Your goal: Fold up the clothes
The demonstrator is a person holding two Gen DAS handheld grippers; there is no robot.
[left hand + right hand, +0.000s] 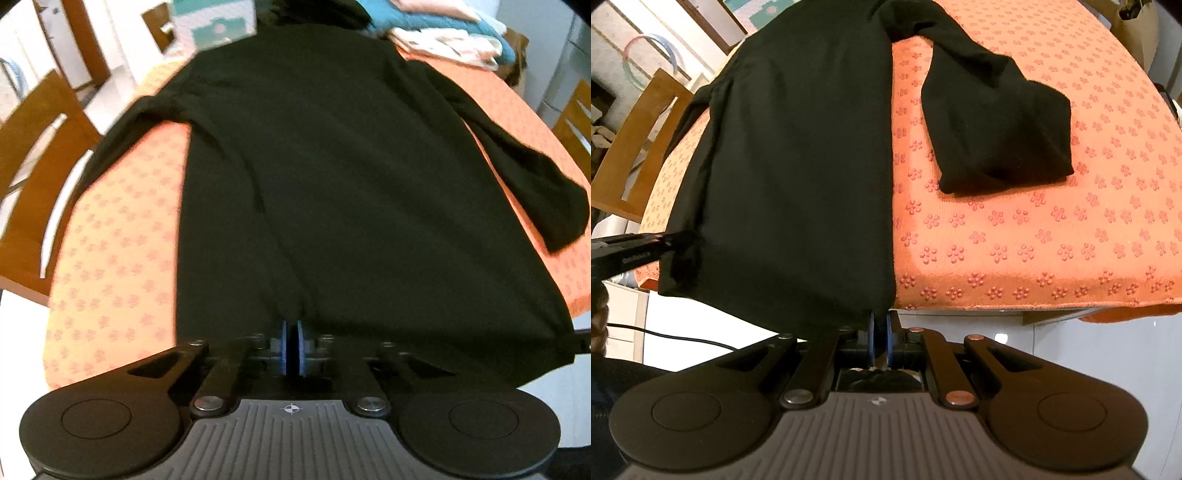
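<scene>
A black long-sleeved garment (332,177) lies spread on a table with an orange flower-patterned cloth (118,236), its sleeves out to both sides. My left gripper (291,332) is shut on the garment's near hem, blue pads pressed onto the black fabric. In the right wrist view the garment (798,177) hangs over the table's near edge, and my right gripper (879,325) is shut on its hem at the right corner. The right sleeve (1001,122) lies folded on the cloth (1034,229). The left gripper's tip (646,247) shows at the hem's other corner.
Wooden chairs stand at the table's left (33,173) and far right (576,125). A stack of folded pale and blue laundry (443,33) and a teal-and-white box (214,26) sit at the far end. A black cable (665,336) trails over the white floor.
</scene>
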